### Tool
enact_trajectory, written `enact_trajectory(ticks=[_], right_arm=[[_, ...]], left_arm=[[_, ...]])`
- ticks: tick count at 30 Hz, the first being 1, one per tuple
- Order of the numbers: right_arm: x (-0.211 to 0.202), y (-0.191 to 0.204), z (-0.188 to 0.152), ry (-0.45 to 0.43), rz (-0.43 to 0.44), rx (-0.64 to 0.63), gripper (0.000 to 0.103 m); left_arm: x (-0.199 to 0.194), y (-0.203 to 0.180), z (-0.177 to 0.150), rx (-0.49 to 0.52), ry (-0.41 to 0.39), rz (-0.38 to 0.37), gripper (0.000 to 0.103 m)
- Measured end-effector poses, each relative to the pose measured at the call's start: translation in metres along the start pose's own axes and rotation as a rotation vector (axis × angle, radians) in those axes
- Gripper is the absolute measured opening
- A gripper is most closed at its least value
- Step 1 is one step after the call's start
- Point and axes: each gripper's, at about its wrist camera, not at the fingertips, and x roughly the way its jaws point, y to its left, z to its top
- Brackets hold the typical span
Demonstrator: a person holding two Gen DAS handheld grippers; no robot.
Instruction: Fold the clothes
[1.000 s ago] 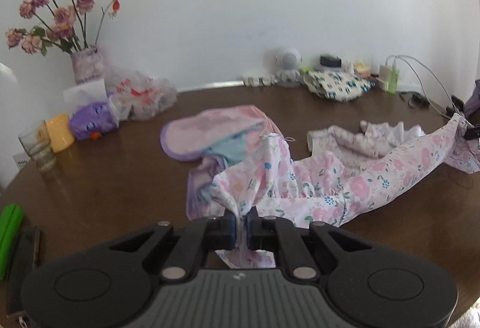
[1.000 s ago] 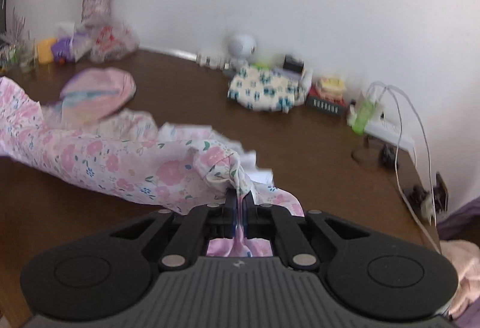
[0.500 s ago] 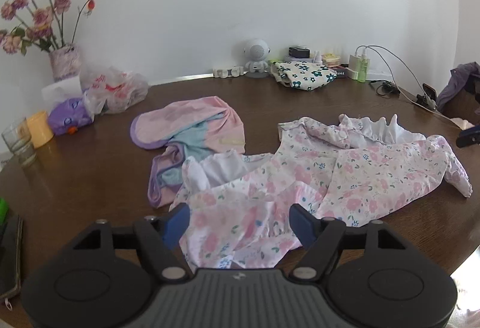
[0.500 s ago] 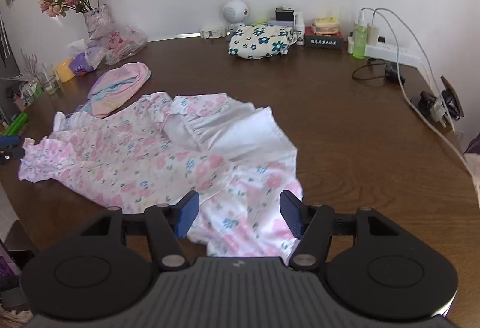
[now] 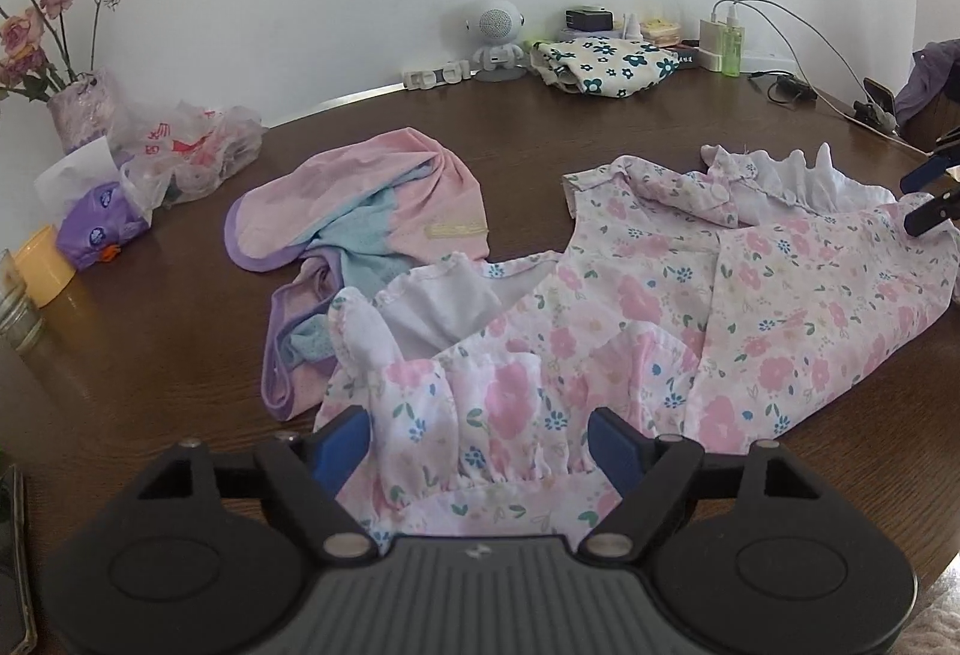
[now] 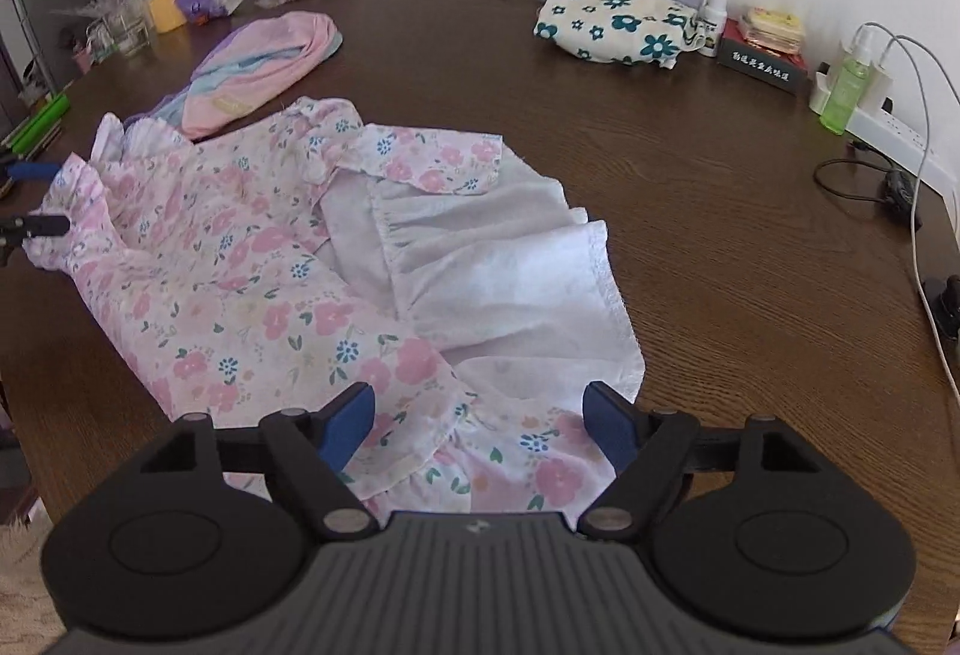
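Observation:
A pink floral dress (image 5: 690, 319) lies spread and rumpled on the round brown table (image 5: 150, 307); in the right wrist view (image 6: 252, 259) its white lining (image 6: 498, 265) is turned up. My left gripper (image 5: 480, 442) is open just above one end of the dress, with cloth between its blue pads (image 5: 342, 442). My right gripper (image 6: 480, 421) is open over the other end. Neither holds the cloth. A pink, blue and purple garment (image 5: 366, 229) lies crumpled beside the dress, partly under it.
A folded cream garment with teal flowers (image 6: 618, 22) lies at the back by a white round speaker (image 5: 495, 25). A vase of roses (image 5: 78, 109), plastic bag (image 5: 192, 148), yellow cup (image 5: 45, 265), power strip and cables (image 6: 888, 127) line the table's edges.
Both grippers were shut on the dress, holding it stretched above the table. They have opened and let go, and the dress now lies flat. Both grippers have since moved closer to it.

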Motion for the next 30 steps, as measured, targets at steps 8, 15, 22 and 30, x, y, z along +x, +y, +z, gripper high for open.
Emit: enact_trajectory(ticks=[8,15,22,30], right_arm=[[0.008,0.014,0.004,0.058,0.016,-0.103,0.018],[-0.03,0.037,-0.021,0.0,-0.003,-0.184,0.004],[-0.058,0.055,-0.052,-0.005,-0.063,-0.176,0.004],[-0.042,0.038,0.025,-0.116,-0.464,-0.247,0.003]], left_arm=[[0.012,0.014,0.005,-0.04,0.042,-0.058,0.006],[-0.034,0.0,-0.021,-0.025,-0.05,-0.068,0.002],[-0.065,-0.006,-0.033,-0.045,-0.113,-0.047,0.002],[-0.002,-0.023,0.103,0.123,-0.2,0.17,0.002]])
